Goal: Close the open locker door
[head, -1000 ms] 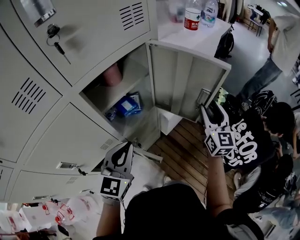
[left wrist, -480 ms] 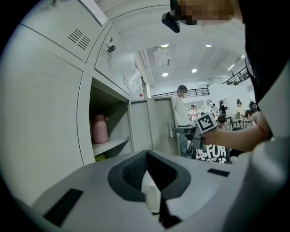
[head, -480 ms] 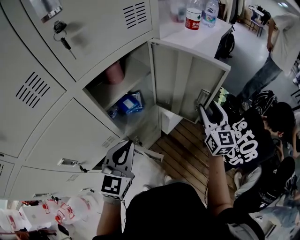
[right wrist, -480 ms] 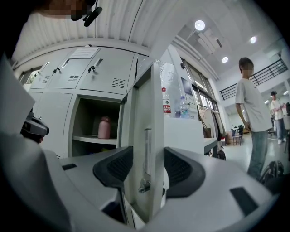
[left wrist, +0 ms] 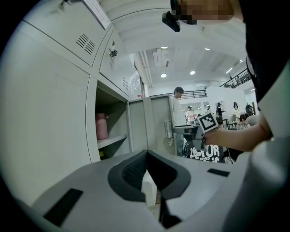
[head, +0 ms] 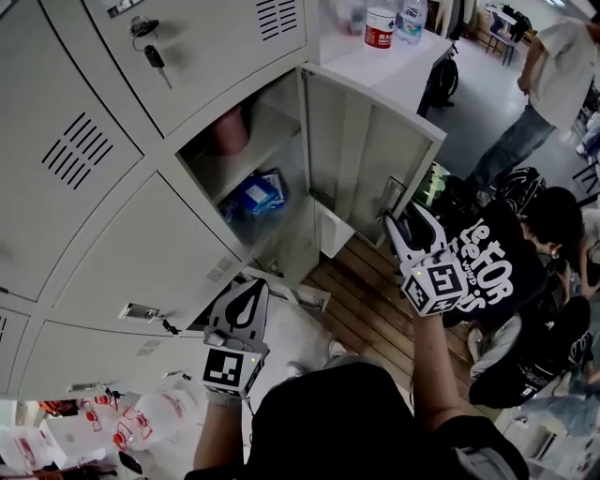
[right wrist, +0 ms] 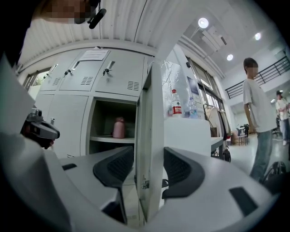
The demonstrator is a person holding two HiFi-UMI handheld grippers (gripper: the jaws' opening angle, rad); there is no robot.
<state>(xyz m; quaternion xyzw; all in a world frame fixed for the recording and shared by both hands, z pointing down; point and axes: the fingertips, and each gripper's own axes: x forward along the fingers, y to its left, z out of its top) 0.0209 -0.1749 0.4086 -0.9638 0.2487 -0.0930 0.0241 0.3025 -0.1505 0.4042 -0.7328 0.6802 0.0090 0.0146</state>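
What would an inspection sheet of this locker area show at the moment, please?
Surface: wooden floor, partly in view.
Job's things: locker door stands open.
Clutter: pink bottle and blue packet inside the compartment; bottles on the white cabinet.
Grippers: right gripper has its fingers on both faces of the door's free edge; left gripper is shut, empty and held low.
Cables: nothing seen.
Surroundings: key hanging in a lock above; people close behind the door.
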